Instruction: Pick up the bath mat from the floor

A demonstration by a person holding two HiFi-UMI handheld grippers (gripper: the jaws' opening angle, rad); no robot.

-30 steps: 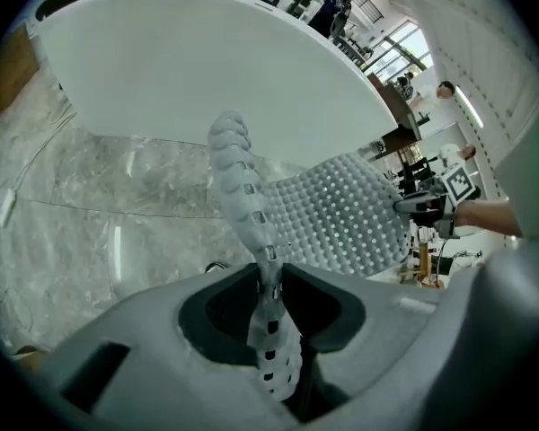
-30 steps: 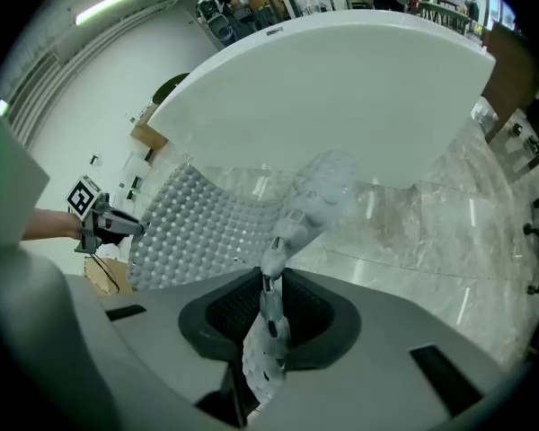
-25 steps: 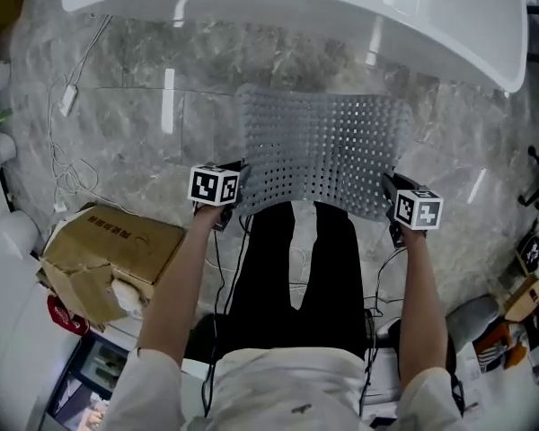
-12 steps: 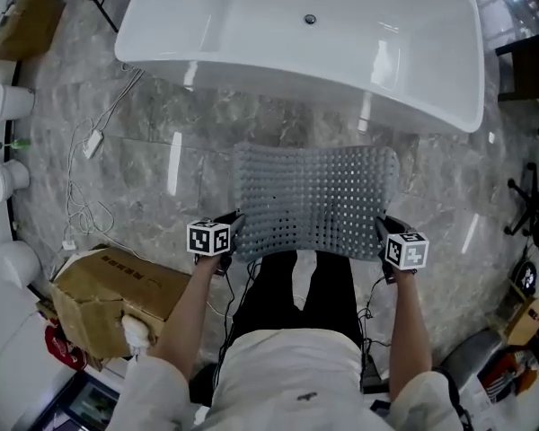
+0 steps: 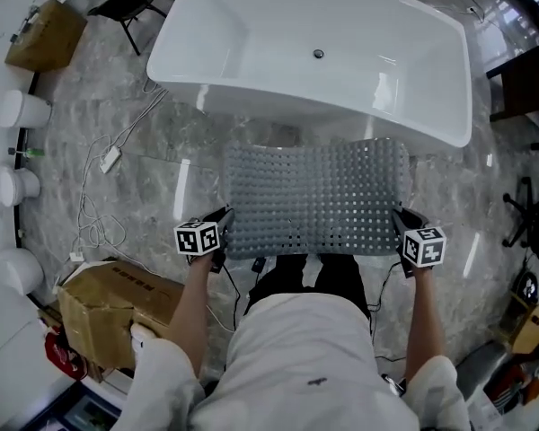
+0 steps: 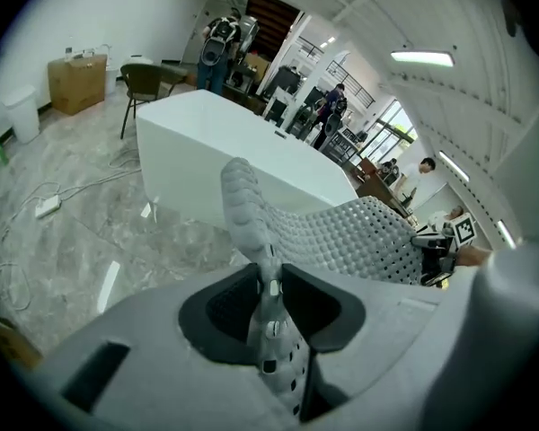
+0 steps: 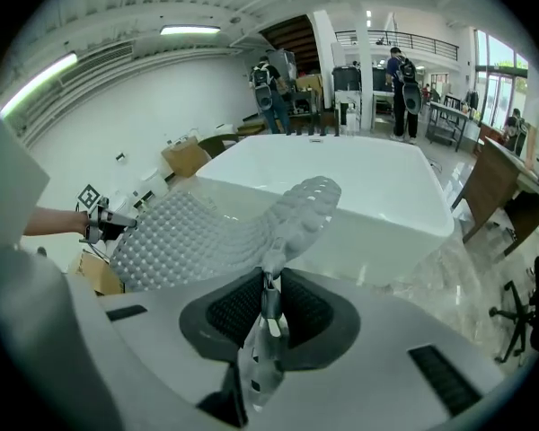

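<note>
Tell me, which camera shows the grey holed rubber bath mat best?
The head view: the grey holed rubber bath mat shows whole, spread before the white bathtub. Each gripper view shows only a pinched edge and a foreshortened stretch.

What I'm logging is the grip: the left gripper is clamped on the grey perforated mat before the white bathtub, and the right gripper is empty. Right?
Not quite: the right gripper is not empty. The right gripper view shows its jaws shut on the grey perforated mat too. The left gripper is clamped on it before the white bathtub, as stated.
</note>
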